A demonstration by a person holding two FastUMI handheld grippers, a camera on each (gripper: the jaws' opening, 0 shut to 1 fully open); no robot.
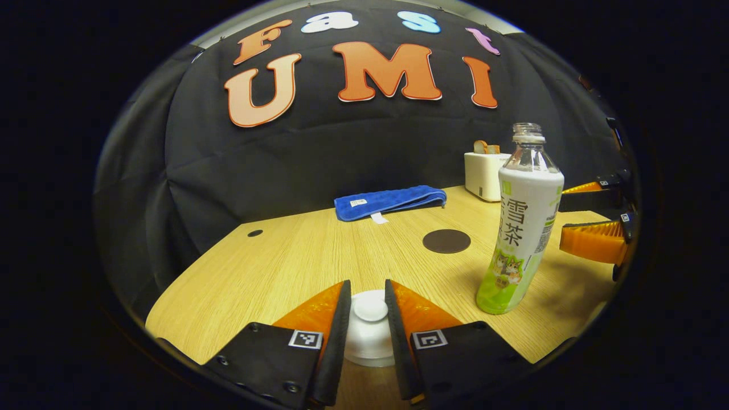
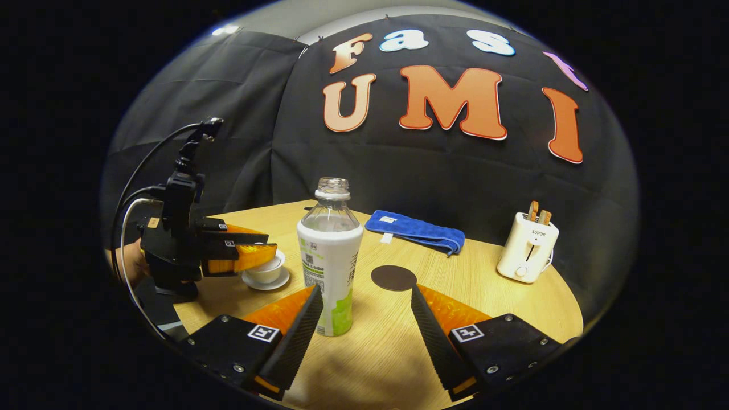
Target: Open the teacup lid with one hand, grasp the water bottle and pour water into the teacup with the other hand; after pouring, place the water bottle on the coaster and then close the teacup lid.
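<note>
A white teacup (image 1: 369, 341) with its lid (image 1: 370, 307) on stands between my left gripper's fingers; both press on the lid's knob, so the left gripper (image 1: 367, 289) is shut on it. In the right gripper view the left gripper (image 2: 267, 251) sits over the cup (image 2: 265, 273) on its saucer. An uncapped water bottle (image 1: 521, 239) with a white and green label stands upright on the table. My right gripper (image 2: 365, 291) is open, and the bottle (image 2: 330, 256) stands just beyond its left fingertip, untouched. A dark round coaster (image 2: 393, 278) lies bare behind the bottle.
A folded blue towel (image 2: 416, 229) lies at the back of the wooden table (image 2: 387, 353). A white toaster (image 2: 527, 247) stands at the back right. In the left gripper view the right gripper (image 1: 592, 228) hovers right of the bottle, near the table edge.
</note>
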